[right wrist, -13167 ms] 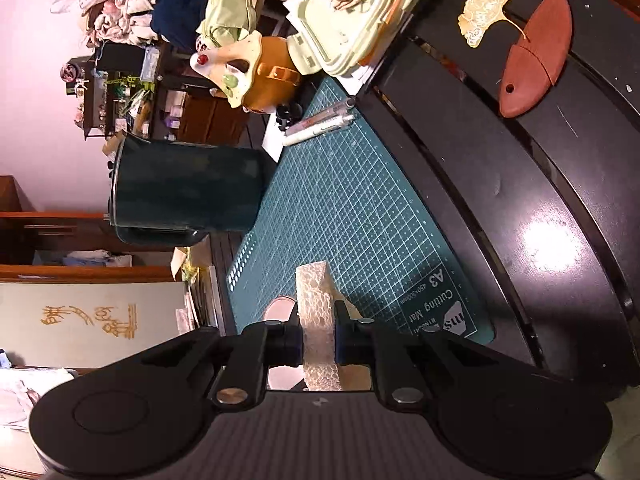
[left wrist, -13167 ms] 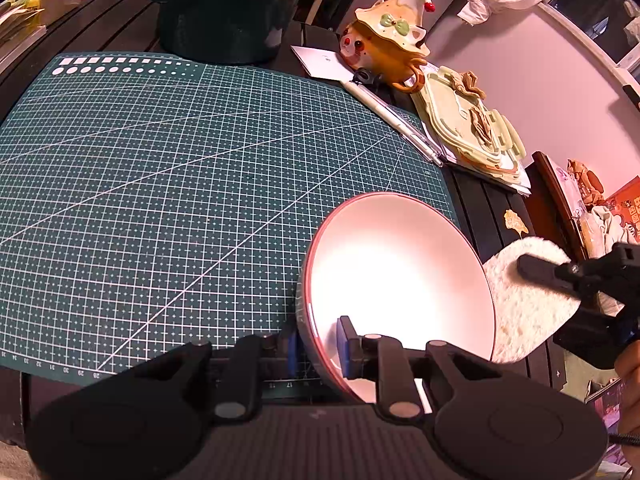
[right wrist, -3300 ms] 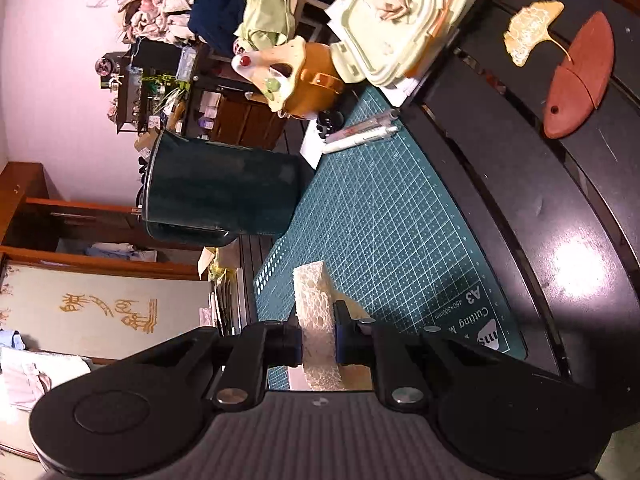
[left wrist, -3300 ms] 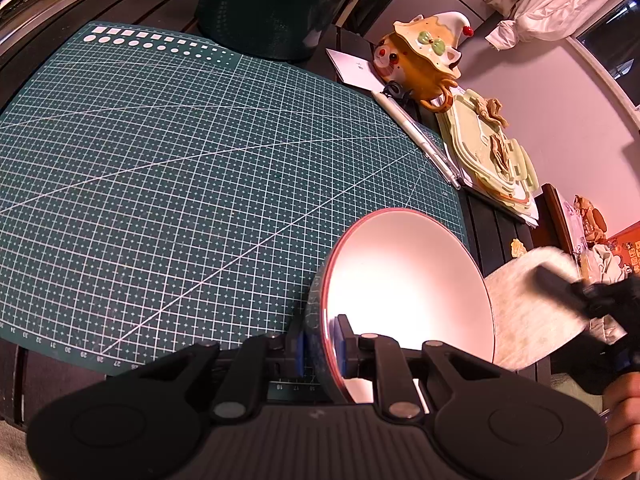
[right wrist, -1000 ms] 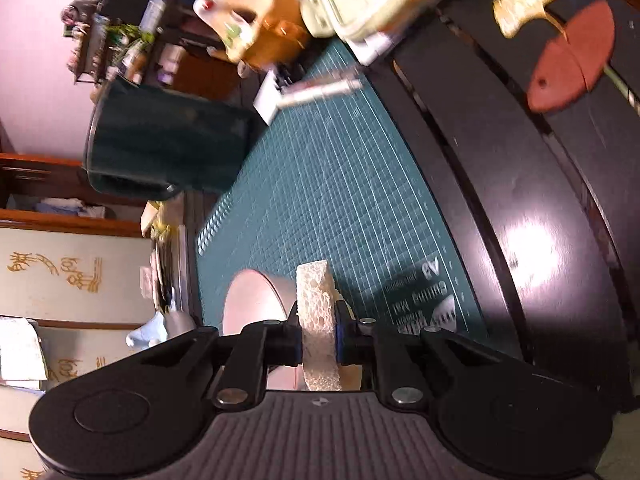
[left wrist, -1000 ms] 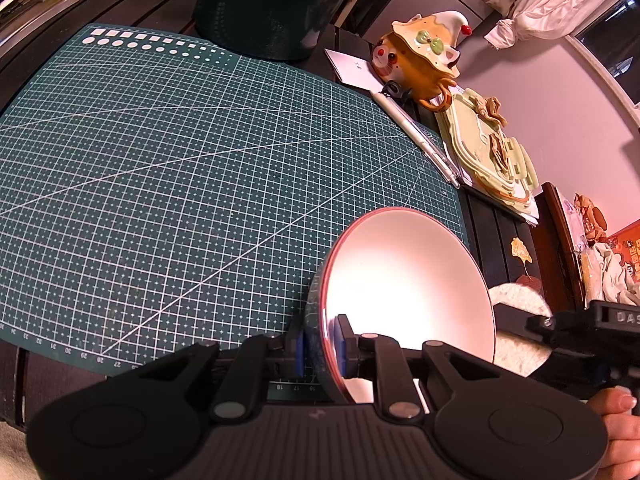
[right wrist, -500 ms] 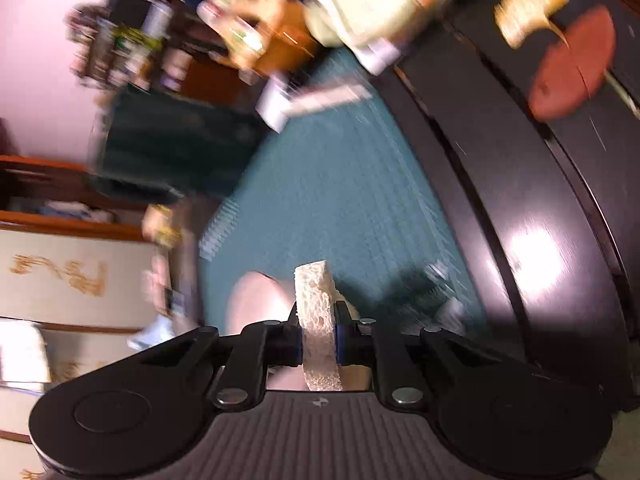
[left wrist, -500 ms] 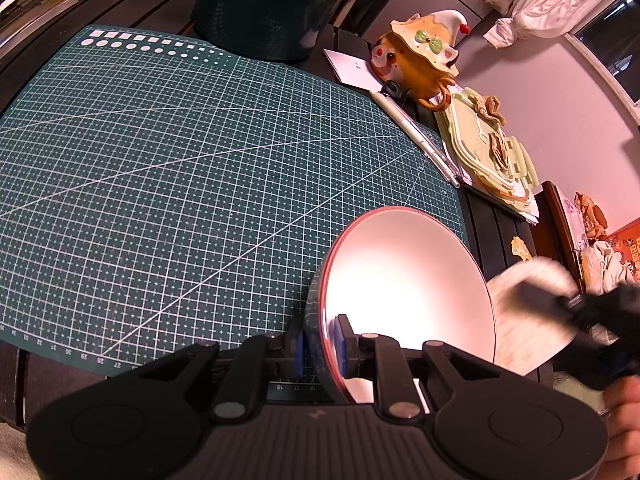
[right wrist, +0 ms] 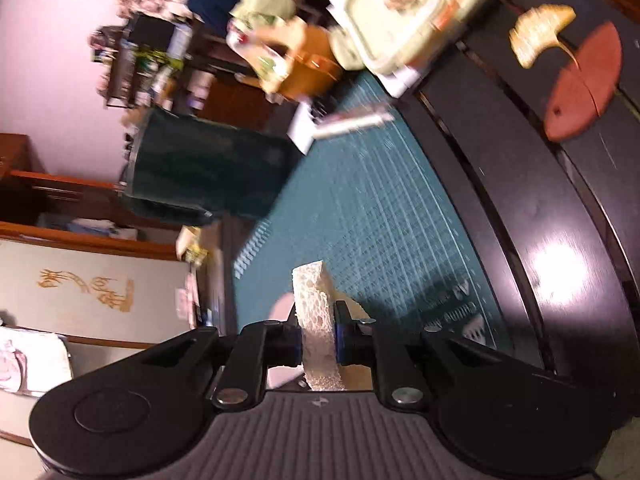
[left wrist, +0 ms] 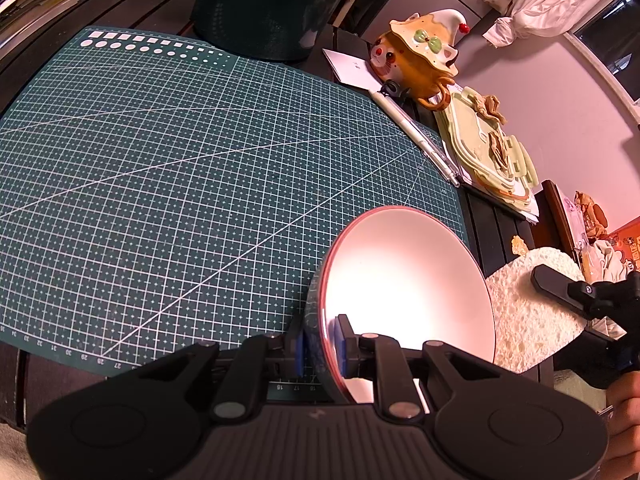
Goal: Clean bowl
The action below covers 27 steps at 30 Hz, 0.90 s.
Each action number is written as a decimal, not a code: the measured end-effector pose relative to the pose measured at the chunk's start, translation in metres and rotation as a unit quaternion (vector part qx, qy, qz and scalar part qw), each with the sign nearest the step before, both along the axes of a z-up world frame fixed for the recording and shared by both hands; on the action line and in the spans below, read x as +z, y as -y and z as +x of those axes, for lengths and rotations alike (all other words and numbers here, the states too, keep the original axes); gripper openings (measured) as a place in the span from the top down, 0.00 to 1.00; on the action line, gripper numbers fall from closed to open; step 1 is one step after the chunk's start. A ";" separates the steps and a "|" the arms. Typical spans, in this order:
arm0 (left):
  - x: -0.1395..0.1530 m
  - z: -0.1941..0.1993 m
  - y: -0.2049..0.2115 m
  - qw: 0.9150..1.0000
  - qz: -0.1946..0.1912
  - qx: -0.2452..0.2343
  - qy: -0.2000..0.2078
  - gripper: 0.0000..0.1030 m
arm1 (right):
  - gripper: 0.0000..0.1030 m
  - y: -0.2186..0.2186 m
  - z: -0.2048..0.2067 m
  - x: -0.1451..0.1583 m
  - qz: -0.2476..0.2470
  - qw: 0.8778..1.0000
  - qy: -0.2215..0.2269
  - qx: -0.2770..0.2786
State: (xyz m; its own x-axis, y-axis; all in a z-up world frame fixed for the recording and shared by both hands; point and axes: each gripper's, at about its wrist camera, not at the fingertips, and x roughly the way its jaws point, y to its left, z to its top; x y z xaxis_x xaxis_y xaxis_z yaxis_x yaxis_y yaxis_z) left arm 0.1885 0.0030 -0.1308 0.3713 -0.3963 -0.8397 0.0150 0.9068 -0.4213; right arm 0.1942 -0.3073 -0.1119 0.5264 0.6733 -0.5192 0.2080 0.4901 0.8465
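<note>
Since a second ago the sponge (left wrist: pixel 528 304) has swung back up beside the bowl's (left wrist: pixel 404 280) rim — right gripper (right wrist: pixel 318 334) clamped on it, left gripper (left wrist: pixel 320 340) pinching the tilted bowl above the cutting mat (left wrist: pixel 200 184) — so wiping is underway, and next the sponge must press into the bowl.

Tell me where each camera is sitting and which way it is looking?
Left wrist: sits on the left gripper, looking down over the bowl it pinches and the green cutting mat; the right gripper and a hand show.
Right wrist: sits on the right gripper, looking along the sponge across the table.
Both see the mat, bowl, sponge and dark green jug.
</note>
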 end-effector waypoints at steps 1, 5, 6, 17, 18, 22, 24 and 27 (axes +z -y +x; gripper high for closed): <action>0.000 0.000 0.001 1.000 0.000 0.000 0.000 0.84 | 0.87 -0.001 0.001 -0.003 -0.001 1.000 -0.007 0.002; -0.001 -0.001 -0.001 1.000 -0.001 0.000 0.000 0.84 | 0.87 -0.009 0.006 -0.016 -0.028 0.998 -0.046 0.023; -0.001 -0.001 -0.001 1.000 -0.001 -0.001 0.000 0.84 | 0.87 -0.009 0.006 -0.017 -0.029 0.998 -0.051 0.024; 0.000 0.000 -0.001 1.000 -0.001 -0.002 0.000 0.84 | 0.87 0.005 0.001 -0.002 -0.001 1.000 -0.005 -0.004; -0.001 0.000 -0.001 1.000 -0.001 -0.002 0.000 0.84 | 0.87 0.004 0.002 -0.005 -0.006 1.000 -0.013 0.000; 0.000 0.000 -0.002 1.000 -0.002 -0.002 0.000 0.84 | 0.87 -0.006 0.007 -0.021 -0.018 0.998 -0.058 0.020; 0.000 0.001 -0.003 1.000 -0.002 -0.002 0.000 0.84 | 0.87 -0.007 0.006 -0.022 -0.018 0.998 -0.061 0.021; 0.000 0.001 -0.003 1.000 -0.002 -0.002 0.000 0.84 | 0.87 0.003 0.001 -0.012 0.012 0.999 -0.037 -0.003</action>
